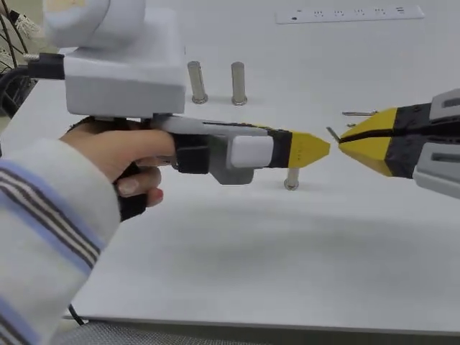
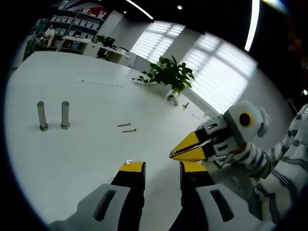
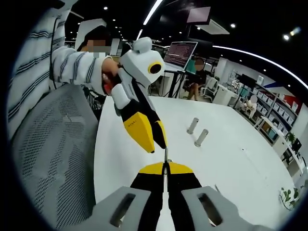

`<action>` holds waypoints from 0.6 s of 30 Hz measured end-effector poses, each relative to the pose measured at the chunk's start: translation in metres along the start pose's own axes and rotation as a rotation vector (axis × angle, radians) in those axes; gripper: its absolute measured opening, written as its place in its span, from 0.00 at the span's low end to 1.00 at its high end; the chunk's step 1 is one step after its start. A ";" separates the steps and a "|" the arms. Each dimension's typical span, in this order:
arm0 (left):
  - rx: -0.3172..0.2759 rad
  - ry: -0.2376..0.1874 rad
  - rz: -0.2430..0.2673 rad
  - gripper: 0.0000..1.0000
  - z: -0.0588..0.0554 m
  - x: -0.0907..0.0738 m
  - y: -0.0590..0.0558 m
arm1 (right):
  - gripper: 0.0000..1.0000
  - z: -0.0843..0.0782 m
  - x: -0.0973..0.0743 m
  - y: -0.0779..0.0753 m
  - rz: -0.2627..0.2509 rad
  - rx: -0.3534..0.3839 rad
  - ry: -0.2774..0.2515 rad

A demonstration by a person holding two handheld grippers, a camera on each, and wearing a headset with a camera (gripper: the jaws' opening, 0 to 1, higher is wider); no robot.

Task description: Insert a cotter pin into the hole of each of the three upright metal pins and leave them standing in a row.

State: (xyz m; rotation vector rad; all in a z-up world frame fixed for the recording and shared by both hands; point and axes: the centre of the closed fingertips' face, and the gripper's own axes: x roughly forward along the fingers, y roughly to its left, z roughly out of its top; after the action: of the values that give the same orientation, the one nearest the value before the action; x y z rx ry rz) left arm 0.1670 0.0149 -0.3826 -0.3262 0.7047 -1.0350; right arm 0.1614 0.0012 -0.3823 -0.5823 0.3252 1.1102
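Note:
Two metal pins [image 1: 196,83] [image 1: 238,83] stand upright side by side at the back of the white table [image 1: 237,244]. A third metal pin [image 1: 291,180] stands nearer, partly hidden beneath my left gripper [image 1: 320,149]. In its own view the left gripper [image 2: 162,168] is open, with nothing between its yellow tips. My right gripper [image 1: 343,144] comes in from the right, shut on a thin cotter pin [image 1: 332,134] that sticks out past its tips [image 3: 165,156]. The two grippers face each other tip to tip, a small gap apart. Two spare cotter pins [image 1: 357,113] [image 1: 352,124] lie on the table behind.
A white power strip [image 1: 350,14] lies at the table's far edge. A potted plant [image 2: 171,74] stands far off on the table. A grey mesh chair [image 3: 53,144] sits beside the table's near edge. A hand in a striped sleeve [image 1: 43,215] holds the left gripper.

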 end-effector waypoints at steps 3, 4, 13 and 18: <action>-0.010 0.011 -0.010 0.18 -0.001 0.002 -0.002 | 0.00 0.001 0.001 0.002 0.002 -0.030 0.009; -0.010 0.015 -0.011 0.16 -0.001 0.002 -0.002 | 0.00 0.001 0.002 0.003 0.004 -0.038 0.012; -0.001 0.039 -0.018 0.09 -0.004 0.006 -0.003 | 0.00 0.001 0.004 0.010 0.020 -0.082 0.031; 0.002 0.047 -0.024 0.05 -0.006 0.006 -0.003 | 0.00 0.000 0.006 0.014 0.032 -0.103 0.040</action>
State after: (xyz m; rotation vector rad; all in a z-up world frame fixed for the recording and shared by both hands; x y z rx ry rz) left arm 0.1626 0.0086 -0.3874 -0.3106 0.7435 -1.0687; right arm 0.1514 0.0100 -0.3888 -0.6934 0.3144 1.1524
